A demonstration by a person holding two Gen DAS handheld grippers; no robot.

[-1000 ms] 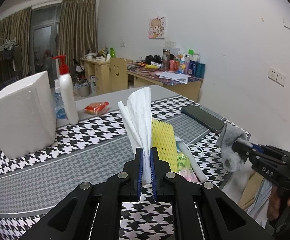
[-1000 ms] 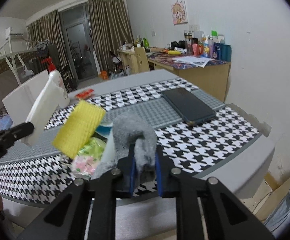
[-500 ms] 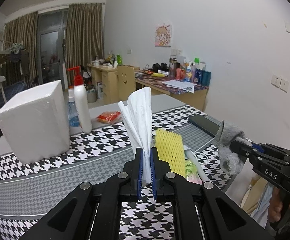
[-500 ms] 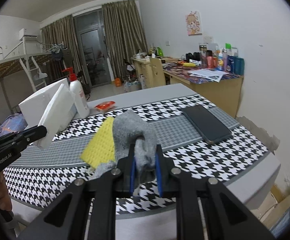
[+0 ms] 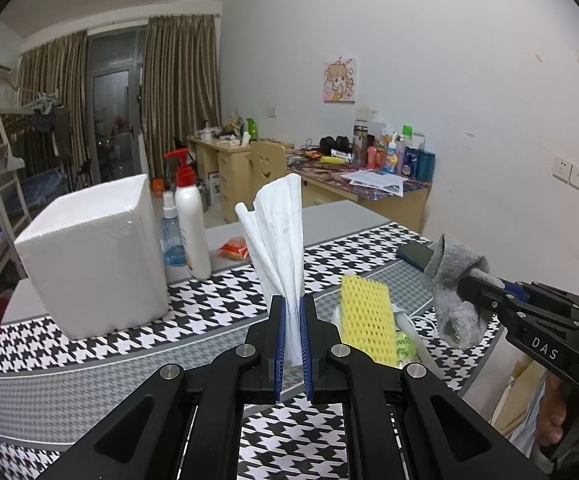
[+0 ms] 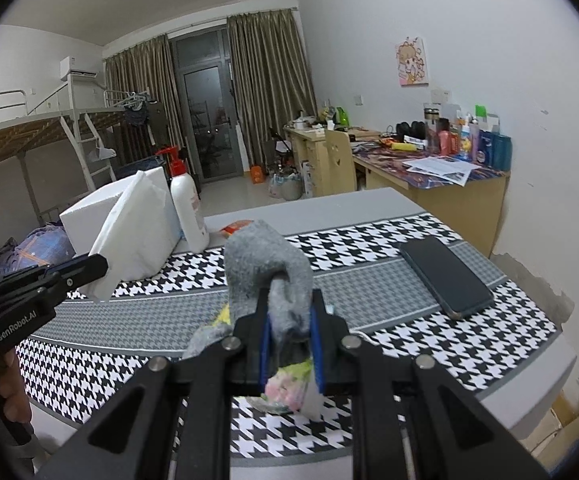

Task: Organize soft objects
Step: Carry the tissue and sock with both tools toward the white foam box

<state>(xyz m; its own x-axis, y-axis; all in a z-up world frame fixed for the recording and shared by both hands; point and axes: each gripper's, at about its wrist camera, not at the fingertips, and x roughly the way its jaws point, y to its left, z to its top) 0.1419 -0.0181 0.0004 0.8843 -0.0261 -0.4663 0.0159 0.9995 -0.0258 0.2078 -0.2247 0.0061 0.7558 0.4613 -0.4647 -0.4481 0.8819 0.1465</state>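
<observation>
Both soft items in hand are lifted clear of the desk [image 5: 89, 364], and neither is yet set down at a destination, so the task appears to be in its transport stage. The left claw [image 5: 292, 344] is clamped on a folded white tissue [image 5: 279, 236], which stands upright between the blue pads and fans out above them. The right claw [image 6: 289, 346] is clamped on a grey sock [image 6: 267, 264]; the sock arches above the jaws and its free end hangs below them. In the left wrist view, the right claw [image 5: 469, 286] enters from the right side with the sock draped over its tip, held above the near right edge of the desk. In the right wrist view, the left claw [image 6: 97, 266] enters from the left side with the tissue angled upward, in front of the white foam block [image 6: 129, 216]. Remaining on the desk are a yellow mesh sleeve [image 5: 365, 320] and a small pastel packet [image 6: 285, 394] just beside it, both near the front edge below the claws; these are judged to be the items left to sort. No bin or marked destination for the soft items is visible in either view, so the placement point cannot be determined. Both devices are held roughly level, side by side and well apart, pointing across the desk toward the far wall. The person's fingers are wrapped around each handle at the frame edges.
</observation>
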